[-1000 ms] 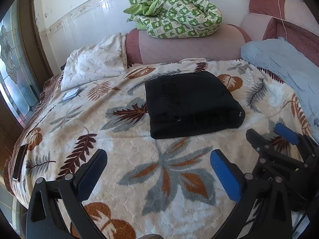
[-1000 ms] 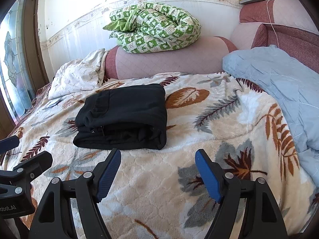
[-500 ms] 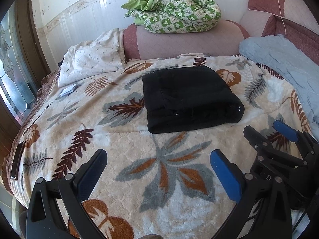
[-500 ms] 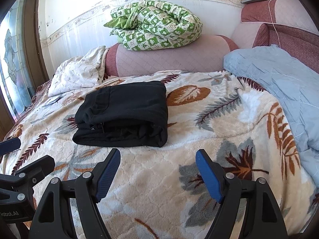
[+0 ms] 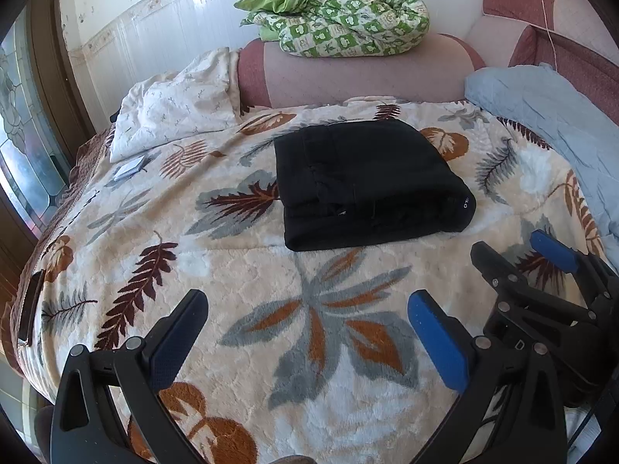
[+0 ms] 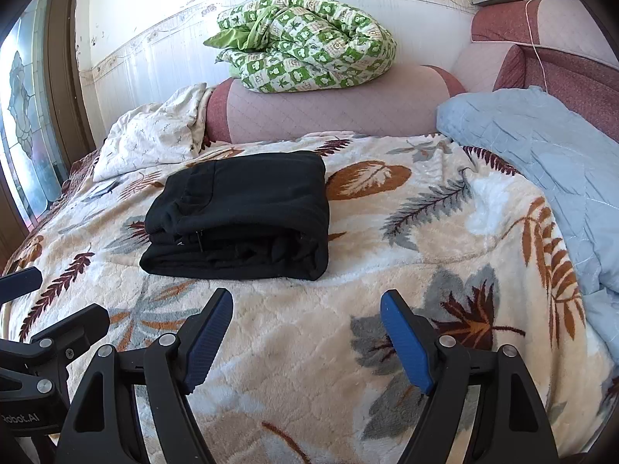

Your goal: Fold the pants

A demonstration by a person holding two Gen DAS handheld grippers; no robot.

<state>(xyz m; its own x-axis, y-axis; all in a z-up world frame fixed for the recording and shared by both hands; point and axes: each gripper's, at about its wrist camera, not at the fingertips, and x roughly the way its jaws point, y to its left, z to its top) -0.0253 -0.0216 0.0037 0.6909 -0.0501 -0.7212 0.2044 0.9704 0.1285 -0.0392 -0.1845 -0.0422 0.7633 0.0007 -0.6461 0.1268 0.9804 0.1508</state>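
The black pants lie folded into a thick rectangular stack on the leaf-patterned blanket, also in the right wrist view. My left gripper is open and empty, held above the blanket in front of the pants, apart from them. My right gripper is open and empty, also in front of the stack and a little to its right. The right gripper shows at the right edge of the left wrist view. The left gripper shows at the left edge of the right wrist view.
A light blue quilt covers the bed's right side. A white crumpled cover lies at the back left. A green checked duvet sits on the pink bolster. A small card and a dark phone lie at left.
Both grippers have drifted slightly; the view has shifted a little and the pants sit slightly higher in the left wrist view. The pants have not moved. Both grippers stay open.
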